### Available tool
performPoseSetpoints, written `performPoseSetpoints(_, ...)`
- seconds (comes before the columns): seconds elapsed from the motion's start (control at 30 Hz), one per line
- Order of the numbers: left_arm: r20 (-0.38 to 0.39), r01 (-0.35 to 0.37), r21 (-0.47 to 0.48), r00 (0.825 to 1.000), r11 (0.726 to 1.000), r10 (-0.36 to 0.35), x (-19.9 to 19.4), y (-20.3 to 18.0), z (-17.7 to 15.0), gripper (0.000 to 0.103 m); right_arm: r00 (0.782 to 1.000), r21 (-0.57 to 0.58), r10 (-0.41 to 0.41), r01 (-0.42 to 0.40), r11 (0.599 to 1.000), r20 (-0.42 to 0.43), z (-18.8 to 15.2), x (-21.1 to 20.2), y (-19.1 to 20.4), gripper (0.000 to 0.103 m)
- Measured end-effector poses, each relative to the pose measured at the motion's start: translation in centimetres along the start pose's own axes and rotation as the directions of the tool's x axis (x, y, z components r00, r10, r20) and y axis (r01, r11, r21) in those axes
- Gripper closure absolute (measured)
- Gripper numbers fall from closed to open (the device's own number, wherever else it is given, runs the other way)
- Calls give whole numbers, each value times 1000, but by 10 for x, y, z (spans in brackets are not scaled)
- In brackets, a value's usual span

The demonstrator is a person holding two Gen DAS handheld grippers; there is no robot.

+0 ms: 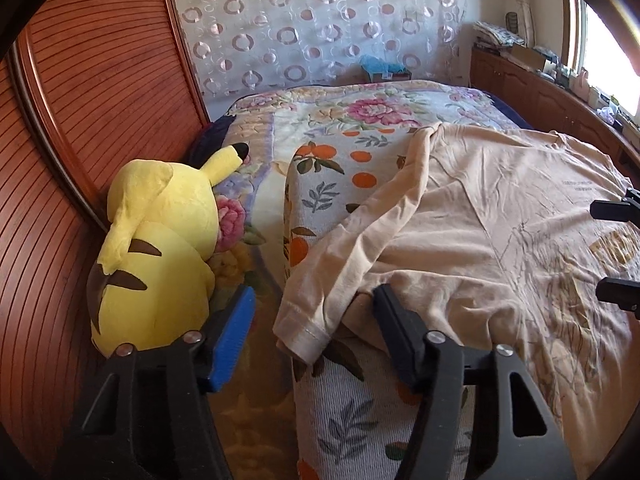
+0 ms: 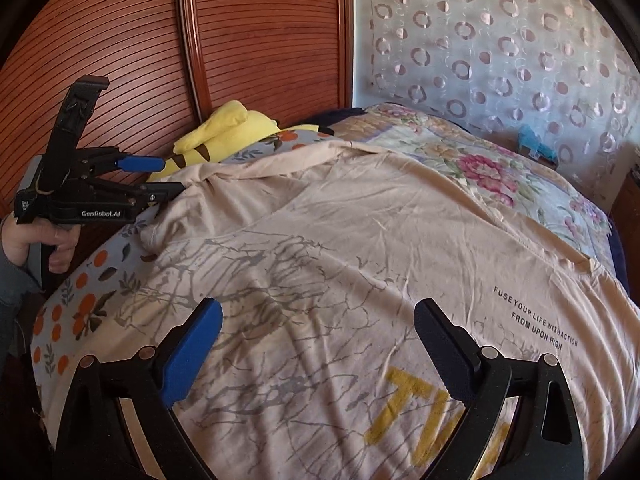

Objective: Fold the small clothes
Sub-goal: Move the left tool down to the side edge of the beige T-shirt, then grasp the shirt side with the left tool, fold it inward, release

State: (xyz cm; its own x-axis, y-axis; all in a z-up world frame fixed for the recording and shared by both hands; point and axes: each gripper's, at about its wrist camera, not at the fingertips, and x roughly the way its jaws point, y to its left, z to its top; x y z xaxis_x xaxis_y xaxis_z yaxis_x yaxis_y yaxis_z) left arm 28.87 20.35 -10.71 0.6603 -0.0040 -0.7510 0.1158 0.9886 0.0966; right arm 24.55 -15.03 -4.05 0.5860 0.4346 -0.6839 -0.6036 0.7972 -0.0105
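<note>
A beige T-shirt with a grey branch print, yellow letters and a black text line lies spread on an orange-patterned cloth on the bed. My left gripper is at the shirt's left sleeve. The crumpled sleeve lies between its jaws, the blue pad stands apart from the fabric, and the gripper is open. My right gripper hovers open over the printed chest, nothing pinched.
A yellow plush toy sits by the sleeve against the slatted wooden wardrobe. A floral bedspread runs toward the patterned curtain. A cluttered wooden cabinet stands under the window. A hand holds the left gripper.
</note>
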Motion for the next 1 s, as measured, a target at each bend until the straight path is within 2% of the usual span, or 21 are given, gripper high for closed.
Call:
performPoseSetpoints(0.17, -25, 32, 46, 999, 998, -30, 1, -6, 9, 69, 1000, 11, 3, -3, 1000, 14, 2, -7, -8, 6)
performPoseSetpoints(0.33, -27, 17, 80, 1000, 997, -15, -6, -9, 24, 70, 1000, 23, 5, -6, 1000, 28, 0, -13, -10, 6)
performPoseSetpoints(0.4, -52, 9, 88, 999, 996, -4, -2, -8, 28, 70, 1000, 24, 4, -5, 1000, 31, -3, -15, -11, 6)
performPoseSetpoints(0.47, -65, 19, 91, 998, 996, -14, 3, -8, 29, 70, 999, 31, 7, -8, 999, 32, -4, -17, -12, 6)
performPoseSetpoints(0.57, -75, 80, 64, 994, 995, -75, 5, -8, 27, 69, 999, 41, 8, -9, 999, 39, -7, -22, -14, 6)
performPoseSetpoints(0.77, -101, 59, 48, 993, 997, -54, 11, -10, 24, 66, 999, 52, 1, -3, 999, 40, -9, -25, -16, 6)
performPoseSetpoints(0.8, -100, 62, 45, 993, 997, -57, 9, -11, 26, 69, 999, 56, 2, -4, 998, 40, -9, -24, -16, 6)
performPoseSetpoints(0.87, -112, 65, 40, 992, 997, -60, 9, -10, 29, 99, 999, 61, 2, -5, 998, 42, -10, -24, -17, 6)
performPoseSetpoints(1.0, -93, 103, 54, 991, 993, -98, -8, -18, 39, 100, 999, 73, 3, -6, 997, 42, -13, -23, -19, 6)
